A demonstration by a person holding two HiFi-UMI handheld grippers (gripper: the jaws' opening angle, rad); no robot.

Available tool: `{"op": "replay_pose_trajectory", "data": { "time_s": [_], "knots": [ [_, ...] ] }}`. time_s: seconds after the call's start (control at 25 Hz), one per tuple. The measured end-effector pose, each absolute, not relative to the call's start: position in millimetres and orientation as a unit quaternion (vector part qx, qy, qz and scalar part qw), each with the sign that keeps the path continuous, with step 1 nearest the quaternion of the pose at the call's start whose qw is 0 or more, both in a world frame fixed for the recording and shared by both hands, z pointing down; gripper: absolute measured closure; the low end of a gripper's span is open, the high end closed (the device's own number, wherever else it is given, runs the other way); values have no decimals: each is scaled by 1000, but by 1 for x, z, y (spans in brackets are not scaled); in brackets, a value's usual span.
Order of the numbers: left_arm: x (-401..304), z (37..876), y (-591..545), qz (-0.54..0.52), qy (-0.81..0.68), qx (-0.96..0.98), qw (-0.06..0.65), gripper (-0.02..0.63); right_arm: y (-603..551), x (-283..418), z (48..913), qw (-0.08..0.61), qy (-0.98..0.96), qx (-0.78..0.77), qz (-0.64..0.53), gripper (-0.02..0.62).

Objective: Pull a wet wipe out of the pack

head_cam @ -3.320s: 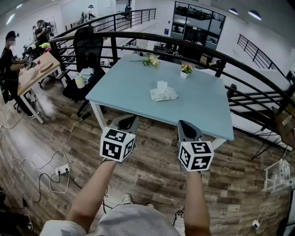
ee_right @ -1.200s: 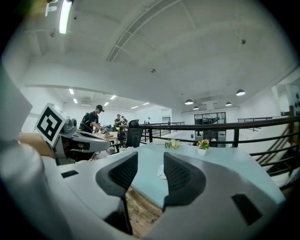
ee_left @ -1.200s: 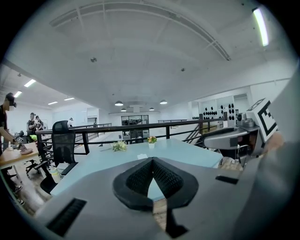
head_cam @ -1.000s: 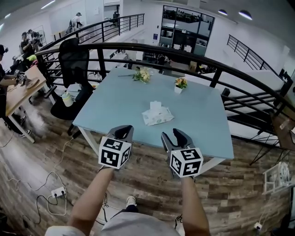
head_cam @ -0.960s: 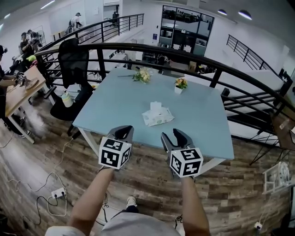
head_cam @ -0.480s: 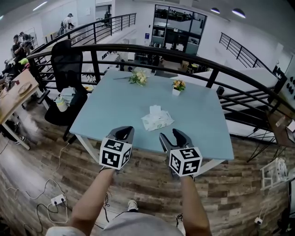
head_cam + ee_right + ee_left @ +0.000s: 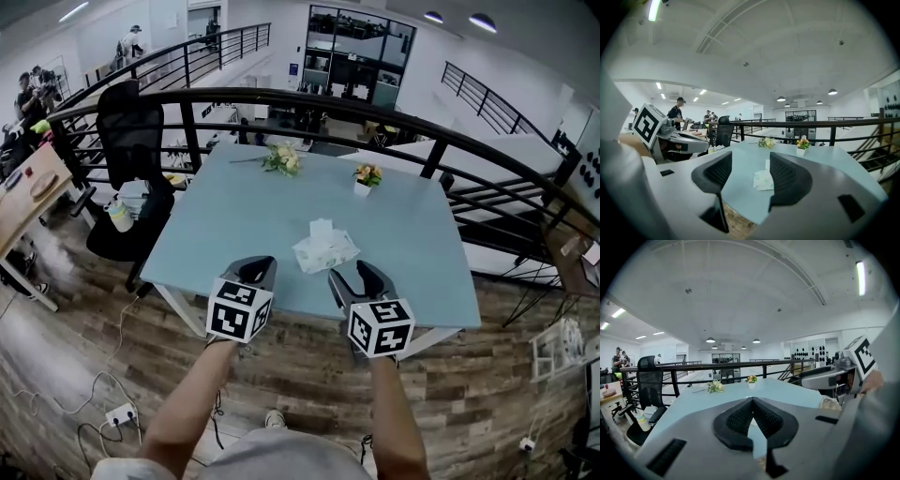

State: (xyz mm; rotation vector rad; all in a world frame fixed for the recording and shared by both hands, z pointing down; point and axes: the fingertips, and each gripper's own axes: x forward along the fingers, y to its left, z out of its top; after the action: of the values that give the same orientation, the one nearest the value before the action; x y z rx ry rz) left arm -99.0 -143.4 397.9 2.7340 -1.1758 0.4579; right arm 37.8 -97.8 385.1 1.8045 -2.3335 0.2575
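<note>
One wet wipe pack [image 7: 325,251] lies flat on the table [image 7: 234,216], about mid-table, nearer the near edge; one white wipe [image 7: 322,227] sticks up from its top; pack untouched, apart from both claws.

Two grippers, side by side at the table's near edge; both forearms stretched straight forward, grippers aimed at the table and tipped slightly down, marker cubes on top. Left gripper [image 7: 255,268] is at the near edge, left of the pack; jaws clenched tip to tip, nothing in them. Right gripper [image 7: 355,277] is at the near edge, short of the pack; jaws released and wide, just been opening, nothing gripped; the pack shows through the gap, farther along the table.

At the table's far side: one loose flower bunch [image 7: 281,159]; one small flower pot [image 7: 367,175]. One black chair [image 7: 129,131] stands at the table's left side; one black railing [image 7: 441,131] curves behind the table.
</note>
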Motion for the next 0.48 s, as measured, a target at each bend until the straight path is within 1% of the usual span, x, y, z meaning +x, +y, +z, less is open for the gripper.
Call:
{"op": "replay_pose_trajectory", "data": {
  "time_s": [0.08, 0.12, 0.32, 0.48],
  "knots": [
    [-100, 401, -150, 152, -387, 907, 66, 611, -103, 37, 388, 94, -783, 609, 86, 357],
    [-100, 402, -154, 152, -385, 908, 67, 611, -106, 37, 389, 97, -782, 609, 86, 345],
    [-102, 409, -168, 154, -380, 909, 71, 611, -120, 34, 395, 108, -782, 608, 88, 345],
    [-106, 412, -179, 155, -379, 909, 73, 611, -131, 34, 394, 98, -780, 611, 96, 345]
  ]
}}
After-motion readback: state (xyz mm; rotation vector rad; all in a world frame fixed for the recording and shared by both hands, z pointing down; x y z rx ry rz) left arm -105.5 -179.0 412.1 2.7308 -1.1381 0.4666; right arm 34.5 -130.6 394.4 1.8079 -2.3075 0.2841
